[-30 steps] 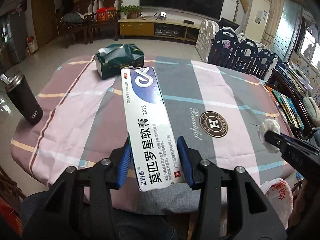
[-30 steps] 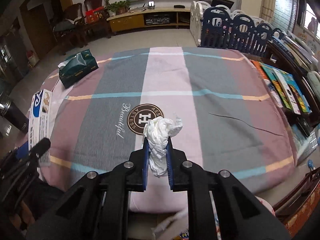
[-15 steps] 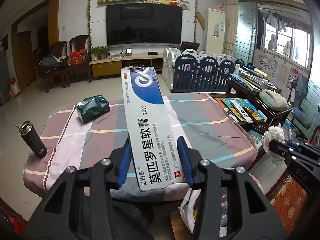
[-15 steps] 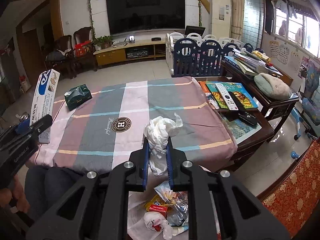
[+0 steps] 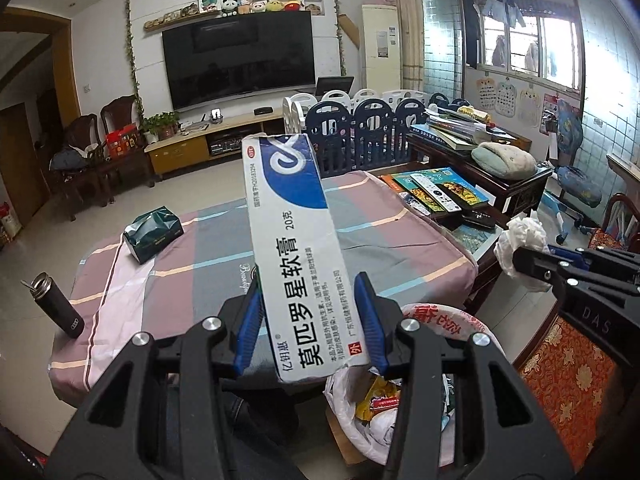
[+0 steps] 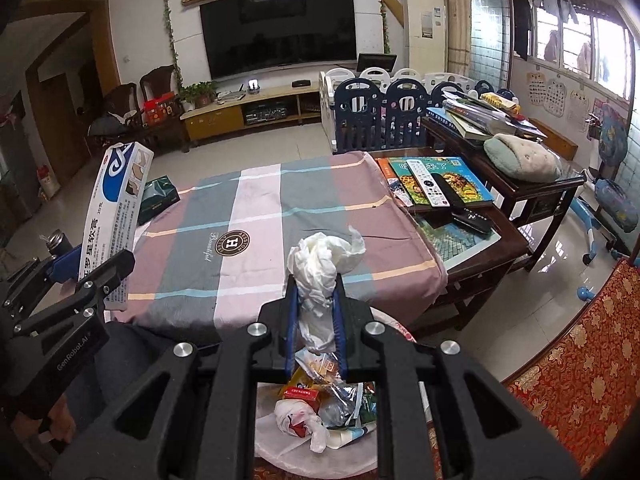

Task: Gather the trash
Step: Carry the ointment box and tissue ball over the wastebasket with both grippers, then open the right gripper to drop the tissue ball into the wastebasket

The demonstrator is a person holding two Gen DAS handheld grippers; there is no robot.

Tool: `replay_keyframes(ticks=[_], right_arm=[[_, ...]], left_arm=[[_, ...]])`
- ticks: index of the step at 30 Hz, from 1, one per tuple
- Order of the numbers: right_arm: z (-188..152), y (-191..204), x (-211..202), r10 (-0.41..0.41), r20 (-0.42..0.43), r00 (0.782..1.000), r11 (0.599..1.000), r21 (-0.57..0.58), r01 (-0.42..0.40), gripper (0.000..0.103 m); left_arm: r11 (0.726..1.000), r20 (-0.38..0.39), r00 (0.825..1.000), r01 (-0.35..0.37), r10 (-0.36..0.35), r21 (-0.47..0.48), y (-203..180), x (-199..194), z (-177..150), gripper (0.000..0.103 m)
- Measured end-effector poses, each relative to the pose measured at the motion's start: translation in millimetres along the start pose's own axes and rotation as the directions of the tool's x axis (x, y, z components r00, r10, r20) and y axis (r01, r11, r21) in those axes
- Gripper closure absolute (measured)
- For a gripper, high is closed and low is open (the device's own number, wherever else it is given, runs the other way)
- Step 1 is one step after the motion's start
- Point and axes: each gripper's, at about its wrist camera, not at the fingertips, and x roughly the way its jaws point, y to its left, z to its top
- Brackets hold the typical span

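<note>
My left gripper (image 5: 310, 326) is shut on a long white and blue ointment box (image 5: 296, 248), which sticks up and forward; the box also shows in the right wrist view (image 6: 114, 216). My right gripper (image 6: 316, 320) is shut on a crumpled white tissue (image 6: 320, 264), also visible in the left wrist view (image 5: 520, 240). Both are held off the table's near edge, above a bin lined with a white plastic bag (image 6: 280, 436) that holds wrappers and paper (image 6: 320, 404). The bin also shows in the left wrist view (image 5: 436, 320).
The table has a plaid cloth (image 6: 260, 216). On it lies a dark green tissue pack (image 5: 154, 234). A black flask (image 5: 58, 306) stands at its left edge. A dark side table (image 6: 472, 232) with books and remotes stands to the right. A red patterned rug (image 6: 580, 360) lies at the right.
Both grippers have drawn back from the table and risen, each keeping its object. The bin with the white bag has come into view below them.
</note>
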Motion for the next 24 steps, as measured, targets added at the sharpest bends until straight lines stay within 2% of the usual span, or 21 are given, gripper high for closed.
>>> replay_keyframes(ticks=[9, 18, 19, 21, 22, 23, 24], right_arm=[[-5, 4, 6, 0.009, -0.029, 1.000, 1.000, -0.015, -0.009, 0.086], [-27, -5, 45, -0.009, -0.176, 0.984, 1.000, 0.022, 0.013, 0.084], [-29, -8, 50, -0.009, -0.197, 0.980, 0.999, 0.039, 0.017, 0.079], [-33, -14, 57, 0.010, -0.234, 0.972, 0.996, 0.084, 0.010, 0.062], [-34, -19, 58, 0.023, -0.239, 0.971, 0.993, 0.116, 0.005, 0.048], [-33, -24, 58, 0.031, -0.233, 0.972, 0.990, 0.144, 0.003, 0.040], [-32, -27, 56, 0.036, -0.224, 0.974, 0.987, 0.162, 0.001, 0.040]], left_arm=[[1.000, -0.018, 1.000, 0.007, -0.007, -0.022, 8, 4, -2, 0.057], [0.999, -0.024, 0.999, 0.021, -0.022, -0.023, 10, 7, -2, 0.057], [0.999, -0.026, 0.999, 0.027, -0.028, -0.024, 10, 8, -3, 0.057], [0.999, -0.031, 0.999, 0.034, -0.034, -0.022, 10, 9, -3, 0.057], [0.999, -0.033, 0.999, 0.036, -0.036, -0.020, 8, 10, -4, 0.057], [0.999, -0.035, 0.999, 0.040, -0.040, -0.019, 8, 11, -4, 0.057], [0.999, -0.037, 0.998, 0.043, -0.044, -0.019, 7, 11, -4, 0.057]])
